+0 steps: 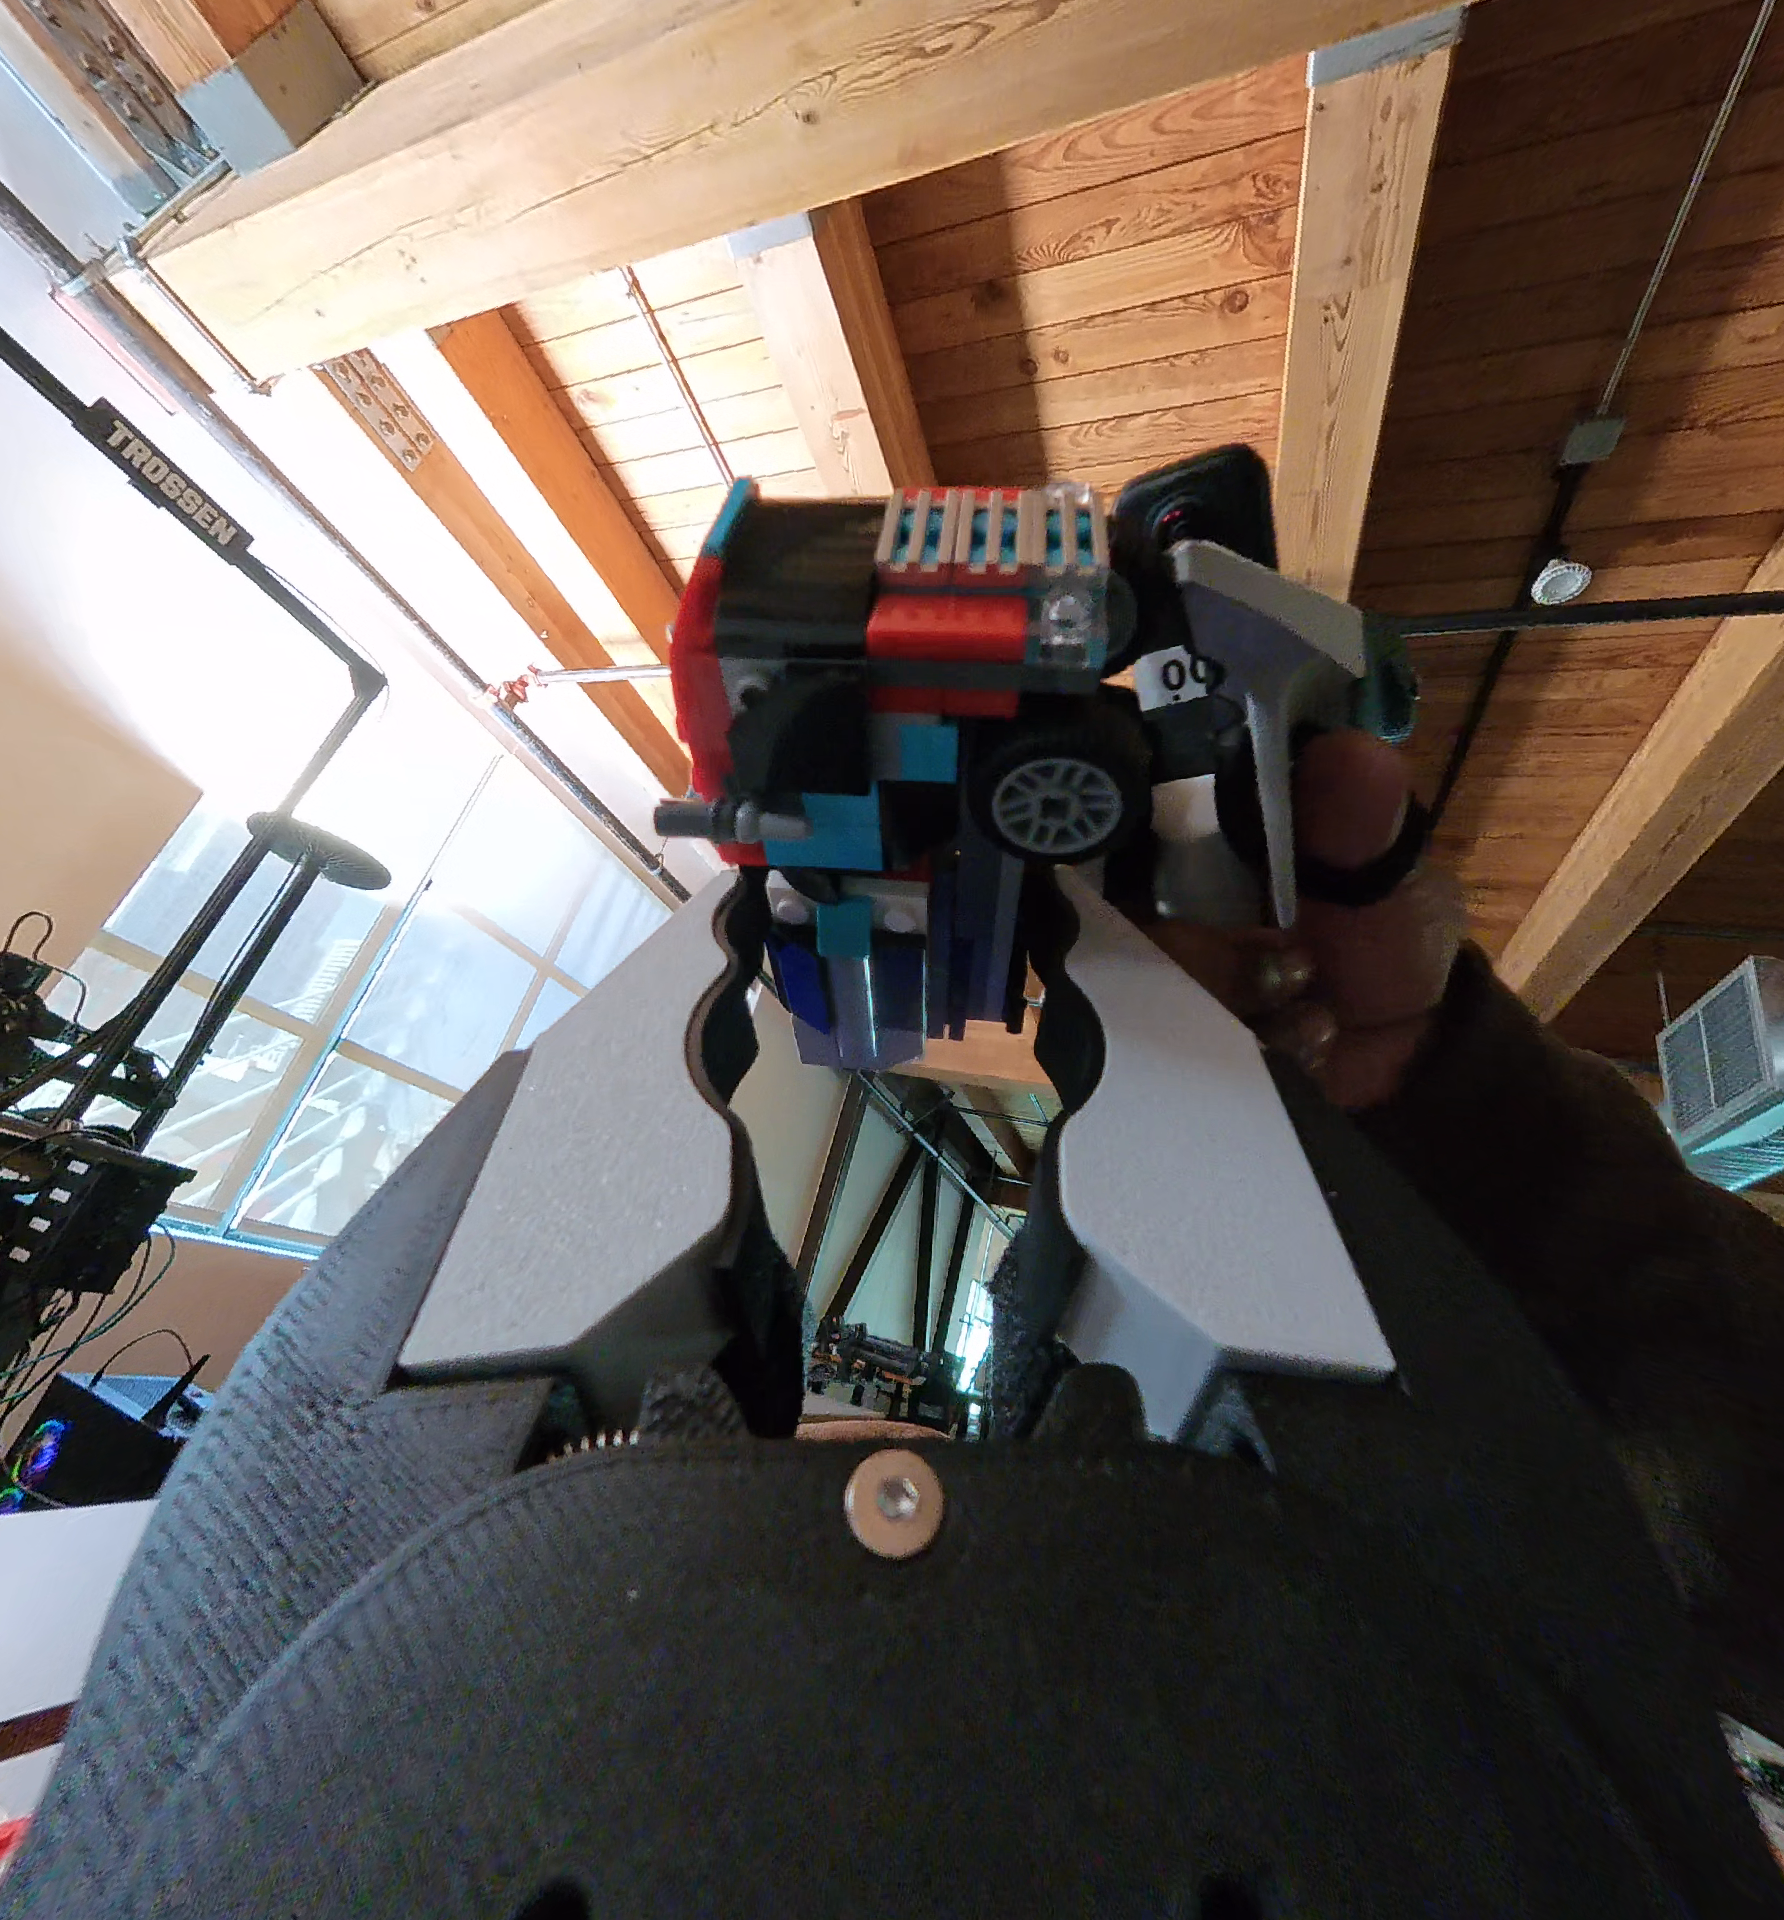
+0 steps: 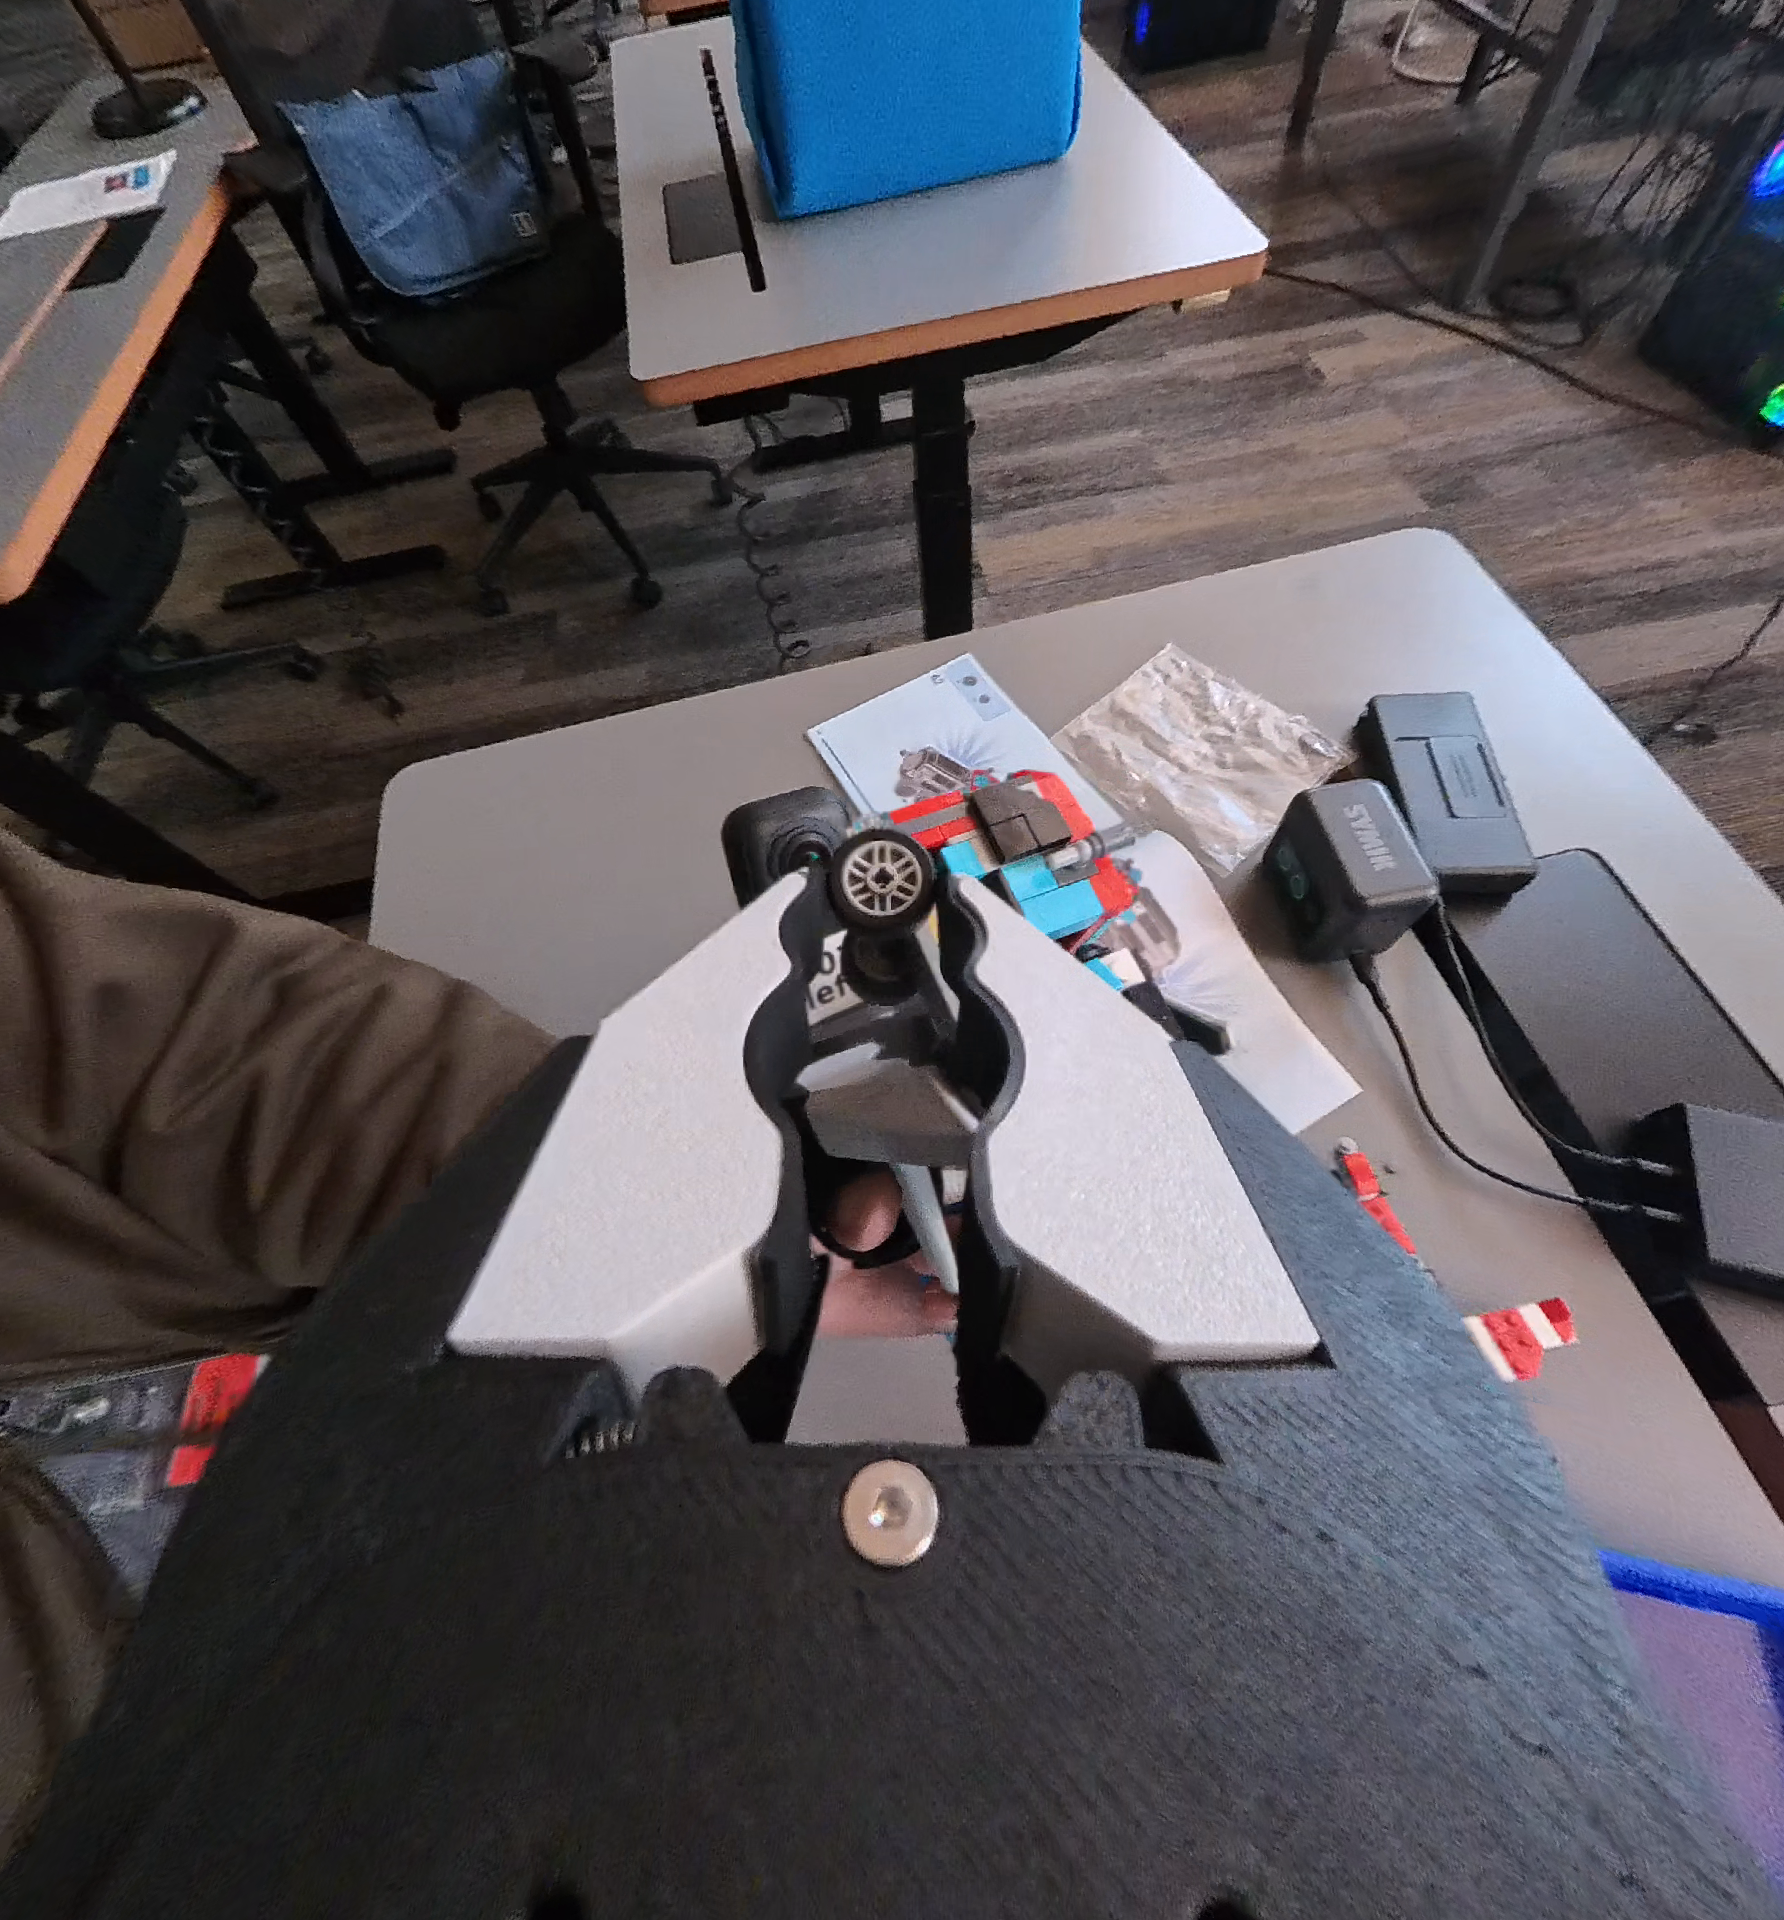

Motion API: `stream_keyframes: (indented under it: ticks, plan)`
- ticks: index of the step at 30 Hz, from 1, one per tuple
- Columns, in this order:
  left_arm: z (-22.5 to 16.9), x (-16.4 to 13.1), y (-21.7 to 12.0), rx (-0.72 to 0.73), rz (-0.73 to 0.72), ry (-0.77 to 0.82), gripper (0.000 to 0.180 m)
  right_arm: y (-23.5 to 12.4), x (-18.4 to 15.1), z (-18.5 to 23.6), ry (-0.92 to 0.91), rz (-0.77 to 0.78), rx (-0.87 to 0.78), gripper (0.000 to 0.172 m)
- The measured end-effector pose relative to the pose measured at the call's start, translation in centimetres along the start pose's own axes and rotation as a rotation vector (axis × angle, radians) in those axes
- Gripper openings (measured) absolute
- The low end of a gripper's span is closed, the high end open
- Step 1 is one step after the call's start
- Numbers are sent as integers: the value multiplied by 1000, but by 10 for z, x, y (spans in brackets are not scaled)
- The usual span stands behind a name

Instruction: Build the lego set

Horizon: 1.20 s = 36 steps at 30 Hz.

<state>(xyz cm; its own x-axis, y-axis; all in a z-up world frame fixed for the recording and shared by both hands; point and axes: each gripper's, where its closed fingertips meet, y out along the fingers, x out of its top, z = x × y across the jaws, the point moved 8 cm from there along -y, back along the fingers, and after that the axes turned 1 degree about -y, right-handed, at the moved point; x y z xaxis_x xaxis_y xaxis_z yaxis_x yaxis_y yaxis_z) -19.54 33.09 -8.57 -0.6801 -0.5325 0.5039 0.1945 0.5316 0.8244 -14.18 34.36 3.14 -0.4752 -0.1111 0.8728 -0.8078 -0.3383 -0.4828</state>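
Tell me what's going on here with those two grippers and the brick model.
A person holds a gripper in each hand above a grey table. The left gripper is clamped on the lower, dark blue part of a red, teal and black brick vehicle, raised toward the wooden ceiling. The right gripper pinches a small black wheel with a grey hub right against the model's side. On the table lie an instruction booklet, a clear plastic bag, loose red bricks and black electronic boxes.

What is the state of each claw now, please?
Left claw: closed on the brick truck, at its blue lower part.
Right claw: closed on a small wheel.
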Motion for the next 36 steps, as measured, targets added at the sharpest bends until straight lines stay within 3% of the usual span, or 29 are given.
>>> stream_keyframes:
  ticks: [7, 19, 36]
  plan:
    - [1, 4, 1, 12, 2, 10, 54, -1, 1, -6, 50, 36, 32, 22]
    - [5, 8, 2, 83, 64, 77, 53, -1, -2, -22, 251, -54, 123, 22]
    - [11, 4, 0, 131, 122, 98, 53, 3, -2, -23, 212, 40, 64, 22]
